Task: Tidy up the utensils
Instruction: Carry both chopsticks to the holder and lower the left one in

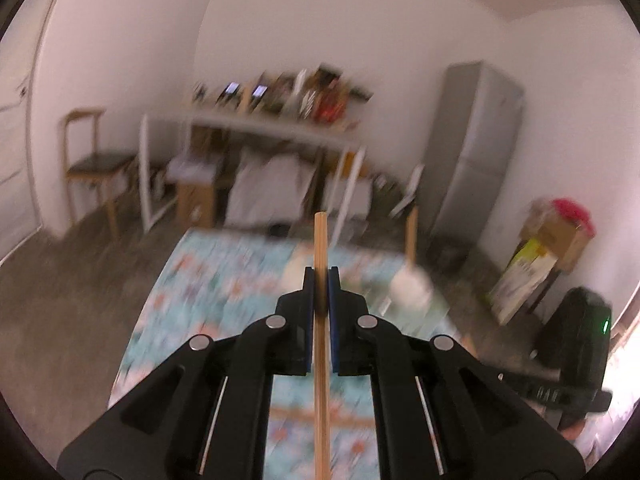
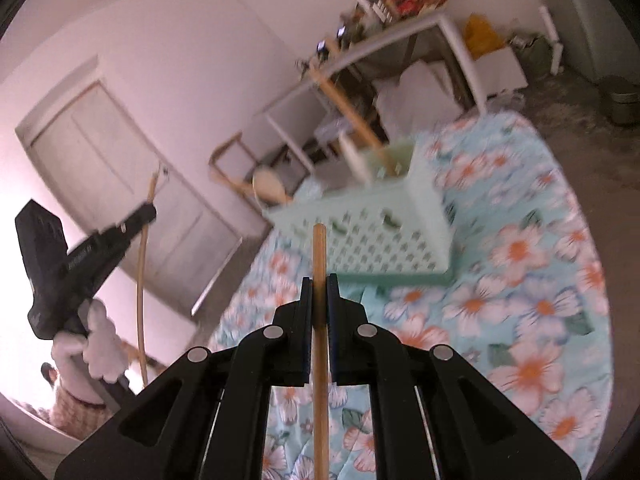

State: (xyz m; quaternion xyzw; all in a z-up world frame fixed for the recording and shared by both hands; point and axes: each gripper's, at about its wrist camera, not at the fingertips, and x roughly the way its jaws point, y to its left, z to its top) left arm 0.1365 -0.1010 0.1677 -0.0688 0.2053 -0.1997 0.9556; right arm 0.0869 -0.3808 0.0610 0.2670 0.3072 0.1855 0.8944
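Both grippers carry a stick each, up off the bench [image 2: 540, 280]. Left gripper [image 1: 321, 276]: jaws clenched on a thin wooden stick [image 1: 321, 240], likely a chopstick, tip poking out ahead. Right gripper [image 2: 320, 284]: jaws clenched on its own stick [image 2: 319, 252], same way.

Landmark is the green basket [image 2: 372, 232] on the floral cloth. It already holds a wooden handle [image 2: 352, 116] and a white utensil [image 2: 354, 156] standing in it; a wooden spoon [image 2: 270, 190] sits just behind the basket.

Step judged: bring the sticks to the basket and drop them in.

To do it well: tilt each stick tip-down over the basket opening, clear of the standing handles, one gripper at a time. Release only once the tip is inside the rim. Thin sticks may swivel in the jaws, so move steadily.
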